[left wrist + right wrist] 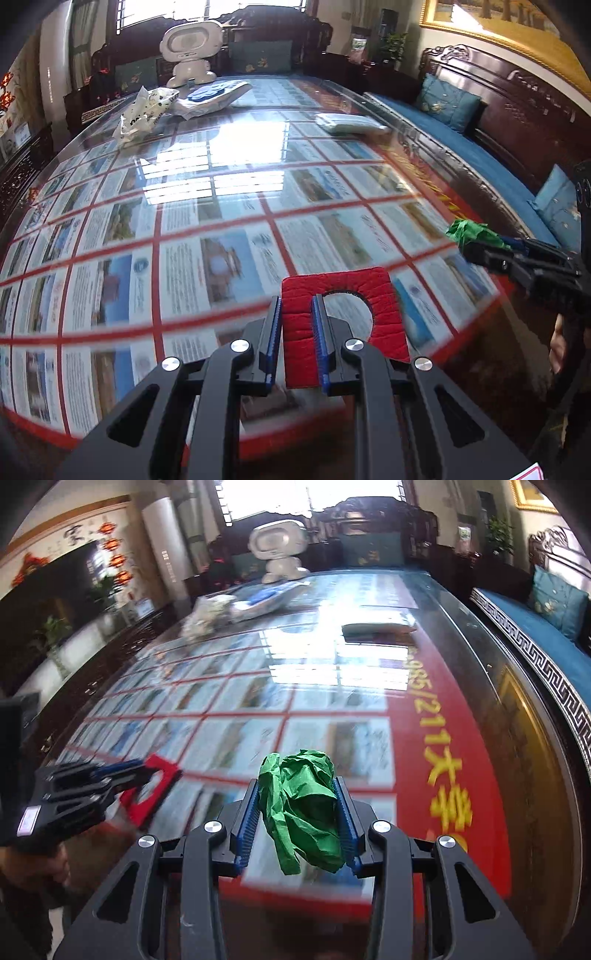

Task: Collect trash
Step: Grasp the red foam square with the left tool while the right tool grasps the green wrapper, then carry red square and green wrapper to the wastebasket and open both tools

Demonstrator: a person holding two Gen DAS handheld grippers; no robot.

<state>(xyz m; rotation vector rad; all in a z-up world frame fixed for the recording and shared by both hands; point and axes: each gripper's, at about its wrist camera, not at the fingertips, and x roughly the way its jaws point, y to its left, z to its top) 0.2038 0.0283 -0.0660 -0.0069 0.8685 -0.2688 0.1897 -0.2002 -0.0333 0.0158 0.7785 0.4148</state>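
Observation:
My left gripper [297, 308] is shut on a flat red foam piece [384, 291] with a round cut-out, held above the glass-topped table [221, 206]. It also shows in the right wrist view [122, 779], with the red piece [159, 771] sticking out in front. My right gripper [297, 794] is shut on a crumpled green paper ball [303, 808], held over the table's near end. In the left wrist view the right gripper [465, 245] is at the right with the green paper [469, 232] at its tips.
At the far end of the table stand a white toy robot [190, 51], a crumpled white plastic bag [142, 112], a flat packet with blue discs [214, 94] and a white folded packet [351, 122]. A wooden bench with blue cushions [454, 122] runs along the right.

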